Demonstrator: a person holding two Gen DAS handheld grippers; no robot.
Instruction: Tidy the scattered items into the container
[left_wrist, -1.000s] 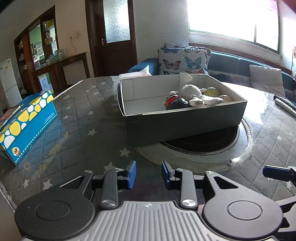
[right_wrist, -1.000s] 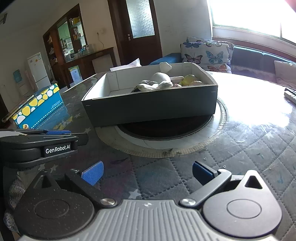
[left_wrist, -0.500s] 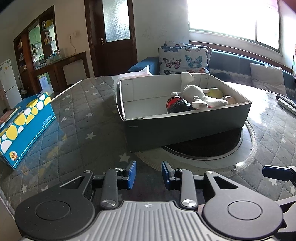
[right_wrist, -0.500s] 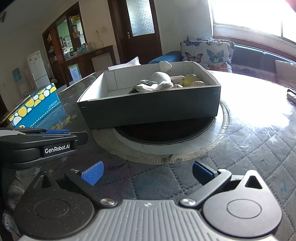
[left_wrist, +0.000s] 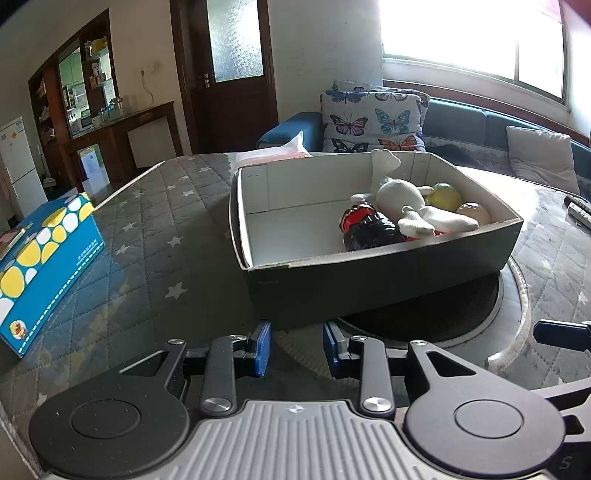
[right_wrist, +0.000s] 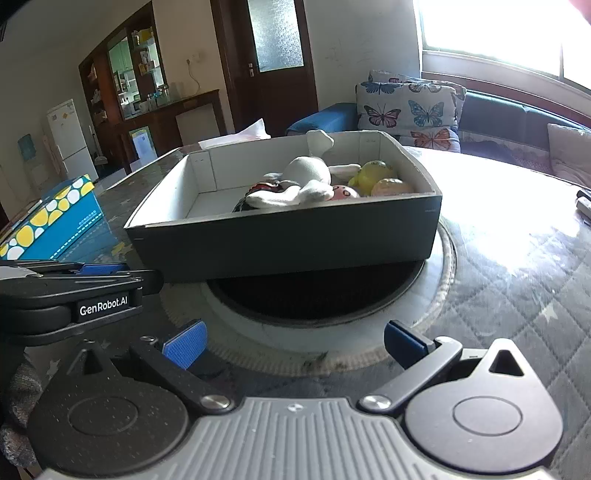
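The left tool (left_wrist: 296, 345) hovers low over the tabletop (left_wrist: 155, 236), its two blue-padded fingers set a narrow gap apart with nothing between them. The right tool (right_wrist: 293, 341) is spread wide, its blue pads far apart and empty, and it too sits just above the quilted, star-printed cover. In the left wrist view the box (left_wrist: 388, 280) lies at about 1 o'clock from the left tool, close in front of it, dark on the outside and white inside, resting partly on the round dark insert (left_wrist: 424, 317) set into the tabletop. The toys are gathered in the box's far right part: a white plush toy (left_wrist: 406, 201) lies across the top, a black and red toy (left_wrist: 364, 229) is just beside it at its 8 o'clock, a yellow toy (left_wrist: 445, 195) sits at its 3 o'clock, and a pale round ball (left_wrist: 474, 213) is next to that against the right wall. The left part of the box floor is bare white. In the right wrist view the box sits at 12 o'clock, and the left tool's black body shows at 9 o'clock. A blue carton with yellow and white spots (left_wrist: 40, 254) stands well apart at 10 o'clock. A butterfly cushion (left_wrist: 373, 122) rests on the sofa beyond the tabletop.
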